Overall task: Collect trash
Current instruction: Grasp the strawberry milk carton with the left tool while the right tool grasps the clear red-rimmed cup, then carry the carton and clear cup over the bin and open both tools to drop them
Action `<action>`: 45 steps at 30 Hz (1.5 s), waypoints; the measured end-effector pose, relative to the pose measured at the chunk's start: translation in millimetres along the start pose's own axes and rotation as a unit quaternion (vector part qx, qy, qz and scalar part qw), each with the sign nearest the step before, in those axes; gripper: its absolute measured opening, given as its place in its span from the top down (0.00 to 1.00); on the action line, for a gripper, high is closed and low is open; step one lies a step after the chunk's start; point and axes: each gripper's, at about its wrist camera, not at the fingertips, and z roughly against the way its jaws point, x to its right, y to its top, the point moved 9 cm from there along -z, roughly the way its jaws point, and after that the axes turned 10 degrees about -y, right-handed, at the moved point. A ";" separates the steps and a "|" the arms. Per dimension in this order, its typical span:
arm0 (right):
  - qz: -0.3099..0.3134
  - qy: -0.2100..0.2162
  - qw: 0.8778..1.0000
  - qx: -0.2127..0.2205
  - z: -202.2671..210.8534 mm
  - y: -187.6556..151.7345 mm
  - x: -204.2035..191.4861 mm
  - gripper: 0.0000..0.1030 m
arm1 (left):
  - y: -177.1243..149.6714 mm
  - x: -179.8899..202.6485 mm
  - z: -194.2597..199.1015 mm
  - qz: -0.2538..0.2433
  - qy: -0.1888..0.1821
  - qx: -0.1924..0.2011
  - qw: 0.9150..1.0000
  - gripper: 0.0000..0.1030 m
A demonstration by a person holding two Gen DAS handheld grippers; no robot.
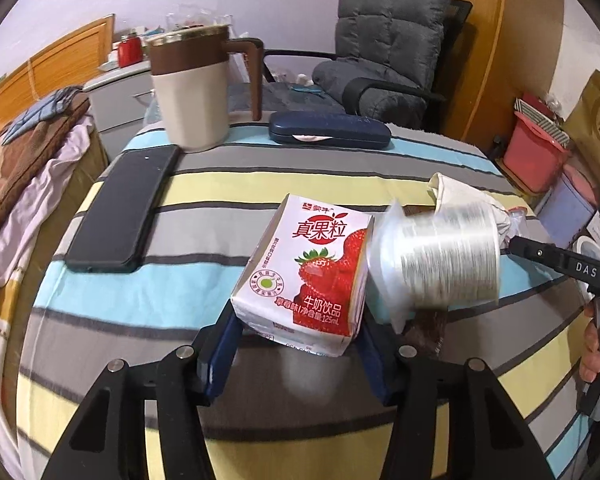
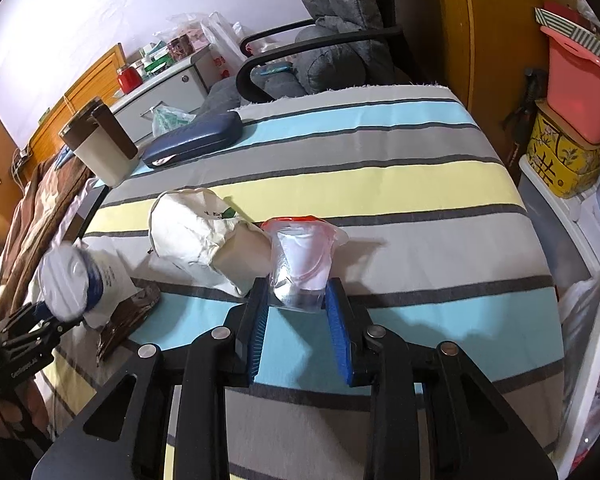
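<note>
— Striped cloth (image 1: 340, 168) in grey, blue and yellow covers the table; what sits on it, seen from the left wrist?

— Far left, a brown-and-cream mug (image 1: 192, 88), a black phone (image 1: 124, 212) lying flat near it, and a navy glasses case (image 1: 330, 133) to the far right of the mug. Nearer, the left gripper (image 1: 296, 336) pinches a strawberry milk carton (image 1: 306, 272) at its bottom edge, blue pads pressed against both sides. A clear ribbed cup (image 1: 440, 256) (blurred) leans against the carton's right side, with crumpled white paper (image 1: 464, 196) behind it.

— And the right wrist view?

— Its right gripper (image 2: 298, 304) clamps a small clear plastic cup (image 2: 304, 256) with an orange rim, standing upright over a blue stripe. Just left lies the crumpled white paper bag (image 2: 204, 236). At the far left edge, the carton's end (image 2: 66, 284) shows blurred. A grey chair (image 2: 328, 40) stands beyond the table.
</note>
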 end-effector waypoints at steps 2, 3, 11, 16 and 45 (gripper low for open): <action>-0.001 0.003 1.000 0.003 4.0 -2.6 0.0 0.69 | -2.7 0.7 8.0 0.004 0.002 0.006 1.000 0.47; -0.002 0.005 1.000 0.004 7.2 -5.2 0.6 0.69 | -4.2 1.7 12.1 0.006 0.003 0.010 1.000 0.47; -0.001 0.016 1.000 0.014 37.2 -26.4 3.4 0.69 | -19.8 18.0 44.8 0.015 -0.001 0.029 0.999 0.47; 0.003 0.022 0.999 0.026 60.0 -37.3 4.4 0.69 | -26.3 37.0 65.9 0.007 -0.001 0.043 0.999 0.47; -0.005 0.011 0.998 0.058 108.9 -64.0 23.3 0.69 | -50.3 167.2 80.2 -0.062 -0.082 0.036 0.994 0.47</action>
